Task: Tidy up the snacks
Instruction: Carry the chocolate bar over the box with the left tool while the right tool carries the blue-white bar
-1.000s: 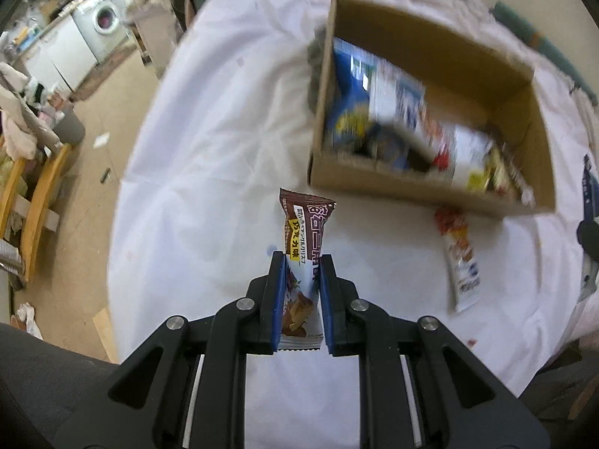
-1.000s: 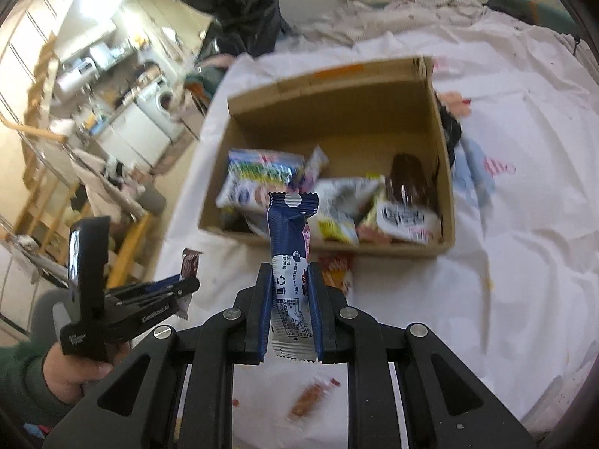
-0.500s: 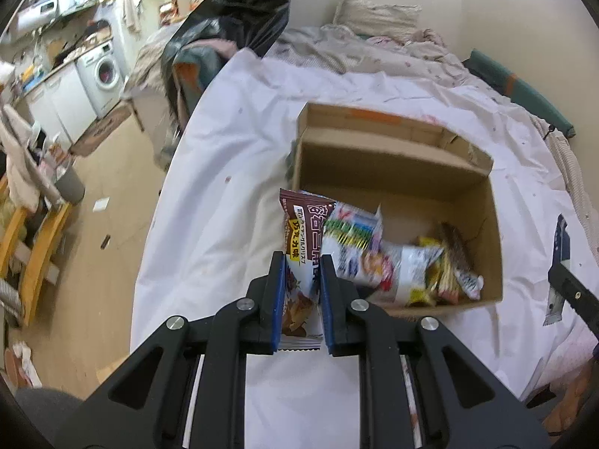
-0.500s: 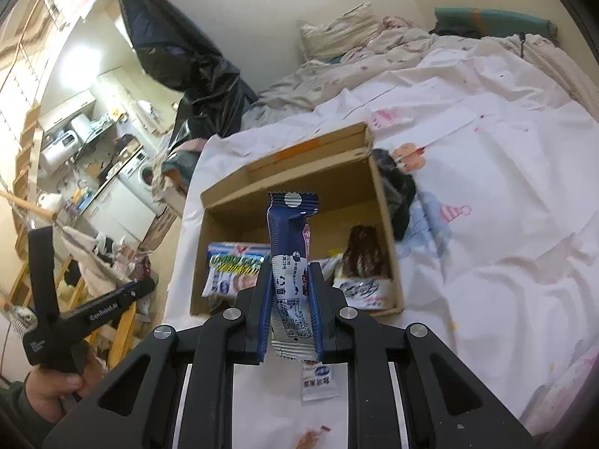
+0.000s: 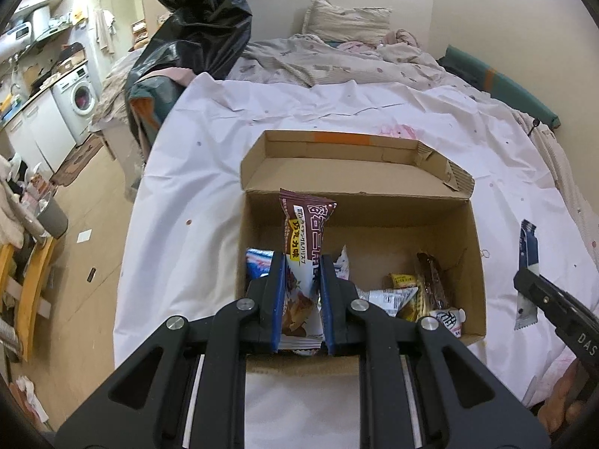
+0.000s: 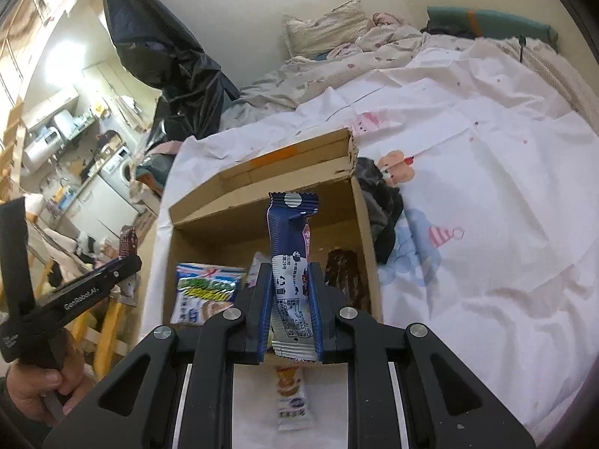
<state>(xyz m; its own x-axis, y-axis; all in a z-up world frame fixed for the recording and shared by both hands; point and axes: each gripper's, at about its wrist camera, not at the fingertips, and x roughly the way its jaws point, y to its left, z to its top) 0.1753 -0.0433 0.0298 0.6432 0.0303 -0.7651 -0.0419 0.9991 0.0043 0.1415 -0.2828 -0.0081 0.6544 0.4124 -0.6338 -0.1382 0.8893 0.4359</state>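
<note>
My left gripper [image 5: 301, 262] is shut on a brown snack bar [image 5: 305, 232], held upright over the near left part of an open cardboard box [image 5: 374, 202]. My right gripper [image 6: 290, 269] is shut on a dark blue snack bar [image 6: 290, 239], held upright over the box's [image 6: 262, 172] near middle. Several snack packets lie in the box, among them a green and white one [image 6: 204, 292] and a brown one [image 6: 344, 277]. The right gripper with its blue bar [image 5: 528, 250] shows at the right edge of the left wrist view.
The box sits on a white sheet [image 5: 187, 194] over a bed. One snack packet [image 6: 292, 400] lies on the sheet in front of the box. A dark cloth [image 6: 382, 202] lies against the box's right wall. A black bag [image 5: 194, 26] and a kitchen lie beyond the left edge.
Both grippers have risen and tilted up, still holding their bars, and now stand over the near side of the box. The view now takes in the bed and far wall.
</note>
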